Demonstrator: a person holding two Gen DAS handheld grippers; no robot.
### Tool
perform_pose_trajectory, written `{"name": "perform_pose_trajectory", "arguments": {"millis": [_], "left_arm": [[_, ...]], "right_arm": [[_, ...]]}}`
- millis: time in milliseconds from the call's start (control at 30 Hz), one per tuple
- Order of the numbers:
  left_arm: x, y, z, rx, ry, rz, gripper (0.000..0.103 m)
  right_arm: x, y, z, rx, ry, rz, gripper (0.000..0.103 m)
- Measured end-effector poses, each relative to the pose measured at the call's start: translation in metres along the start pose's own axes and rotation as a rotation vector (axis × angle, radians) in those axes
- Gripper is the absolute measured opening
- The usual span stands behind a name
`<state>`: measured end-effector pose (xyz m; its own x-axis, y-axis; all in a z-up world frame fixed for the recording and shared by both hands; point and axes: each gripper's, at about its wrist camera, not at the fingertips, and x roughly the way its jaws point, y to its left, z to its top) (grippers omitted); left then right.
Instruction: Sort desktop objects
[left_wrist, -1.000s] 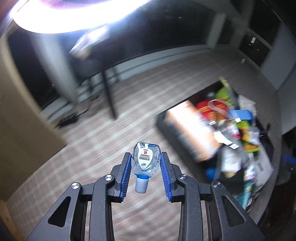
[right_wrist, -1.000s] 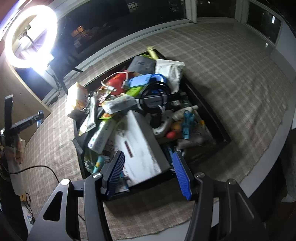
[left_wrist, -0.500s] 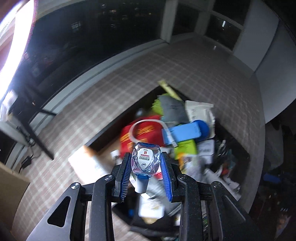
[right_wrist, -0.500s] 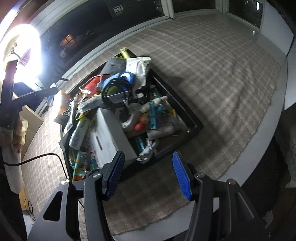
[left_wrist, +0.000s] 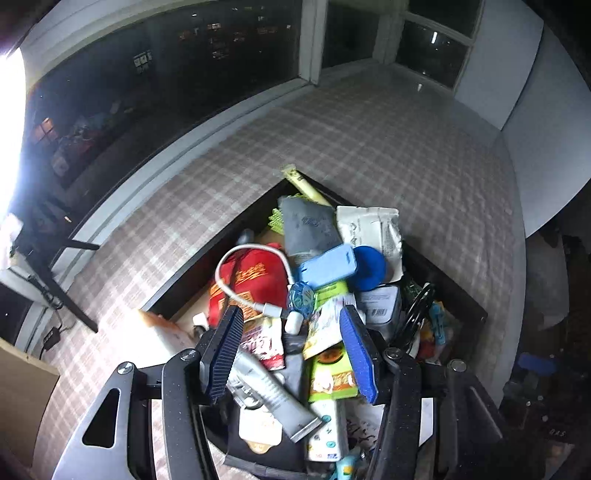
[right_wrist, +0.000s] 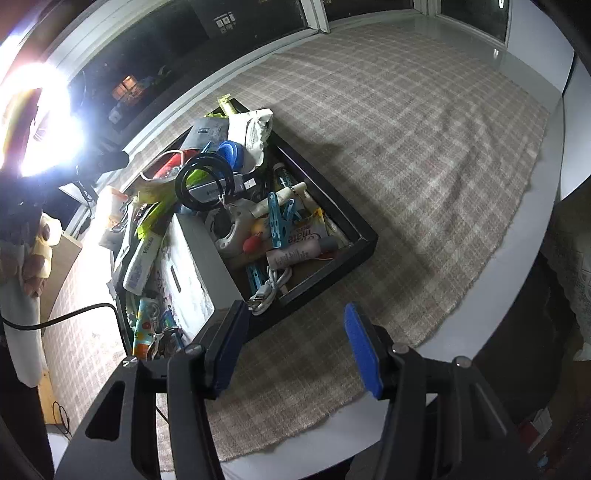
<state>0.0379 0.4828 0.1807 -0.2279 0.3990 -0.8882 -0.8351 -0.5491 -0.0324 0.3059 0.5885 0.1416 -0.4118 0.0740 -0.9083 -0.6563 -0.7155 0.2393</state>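
A black tray (left_wrist: 207, 258) packed with mixed desktop items sits on a checked cloth; it also shows in the right wrist view (right_wrist: 364, 243). My left gripper (left_wrist: 291, 354) is open and empty, held above the tray's pile. The small clear bottle with a white cap (left_wrist: 299, 306) lies on the pile just beyond the fingertips, beside a white cable (left_wrist: 236, 288) and a red pouch (left_wrist: 255, 277). My right gripper (right_wrist: 293, 350) is open and empty, above the cloth in front of the tray's near corner.
The checked cloth (right_wrist: 406, 147) stretches to the right of the tray up to the white table edge (right_wrist: 517, 277). A bright ring light (right_wrist: 33, 122) stands at the left. A white box (right_wrist: 192, 266) and blue clothes pegs (right_wrist: 280, 221) lie in the tray.
My left gripper swung over the tray, opened and let go of the small clear bottle, which now lies on the pile. My right gripper pulled back toward the tray's near corner, still open.
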Motion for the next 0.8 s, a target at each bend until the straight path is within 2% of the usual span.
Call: {"name": "perform_pose_trajectory", "arguments": {"millis": [233, 433, 633, 800], "left_arm": [[-0.023, 0.017, -0.021, -0.043, -0.014, 0.035, 0.052], [-0.058, 0.032, -0.056, -0.093, -0.042, 0.067, 0.052], [-0.094, 0.055, -0.109, -0.19, -0.065, 0.103, 0.056], [-0.125, 0.072, -0.17, -0.262, -0.104, 0.186, 0.063]], "right_arm": [[-0.008, 0.015, -0.002, -0.039, -0.002, 0.009, 0.053], [-0.016, 0.04, -0.004, -0.095, -0.011, 0.022, 0.054], [-0.019, 0.08, -0.018, -0.19, -0.015, 0.042, 0.054], [-0.021, 0.125, -0.039, -0.285, -0.022, 0.065, 0.054]]}}
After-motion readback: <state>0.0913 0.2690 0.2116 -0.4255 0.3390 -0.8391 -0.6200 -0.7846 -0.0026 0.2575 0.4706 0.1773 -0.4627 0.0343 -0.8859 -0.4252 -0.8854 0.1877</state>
